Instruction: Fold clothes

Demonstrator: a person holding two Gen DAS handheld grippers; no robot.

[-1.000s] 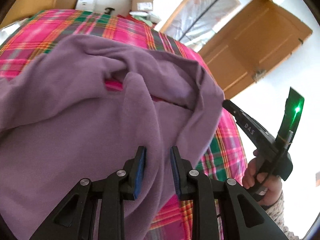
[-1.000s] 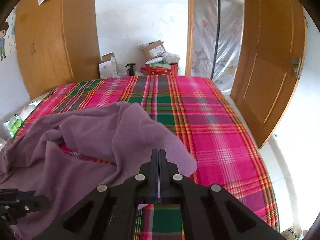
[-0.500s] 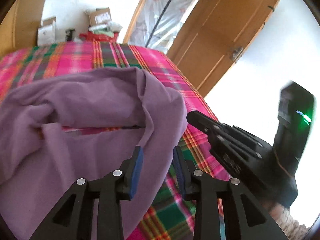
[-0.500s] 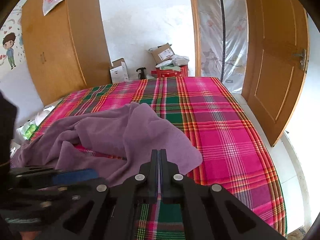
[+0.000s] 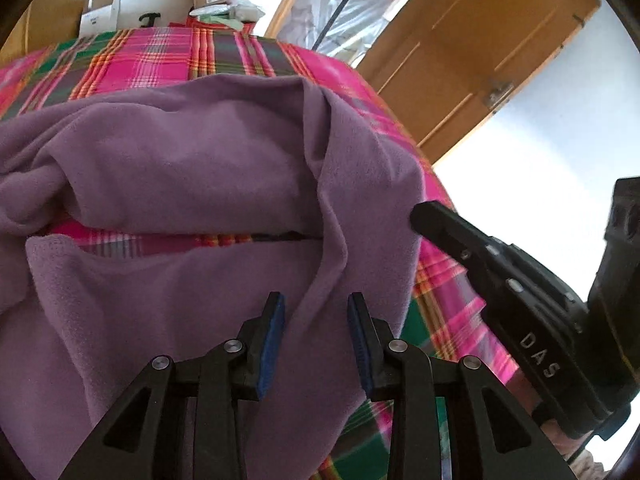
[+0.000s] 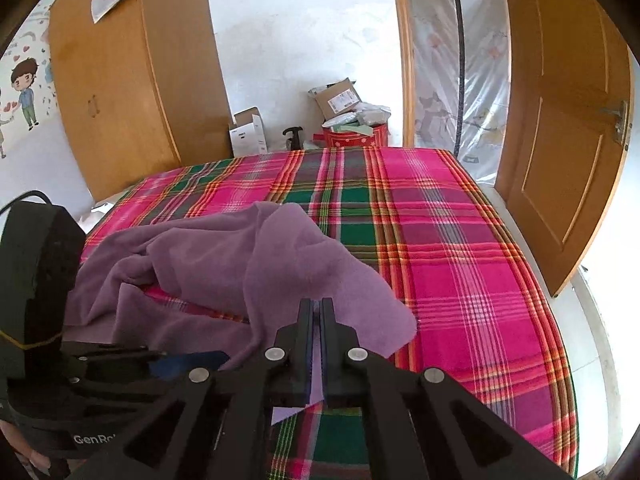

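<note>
Lowered since before, left gripper [image 5: 316, 320] gapes astride purple garment [image 5: 180, 168]; right gripper [image 6: 316, 312] clamps its crosswise hem.

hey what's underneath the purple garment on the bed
The plaid bedspread lies under the purple garment; a strip of it shows through a gap between the folds. Whatever else might lie beneath the rest of it is covered.

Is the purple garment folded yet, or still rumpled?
Still rumpled. The purple garment lies bunched on the plaid bedspread, which shows through a gap; the right claw pinches one edge.
</note>
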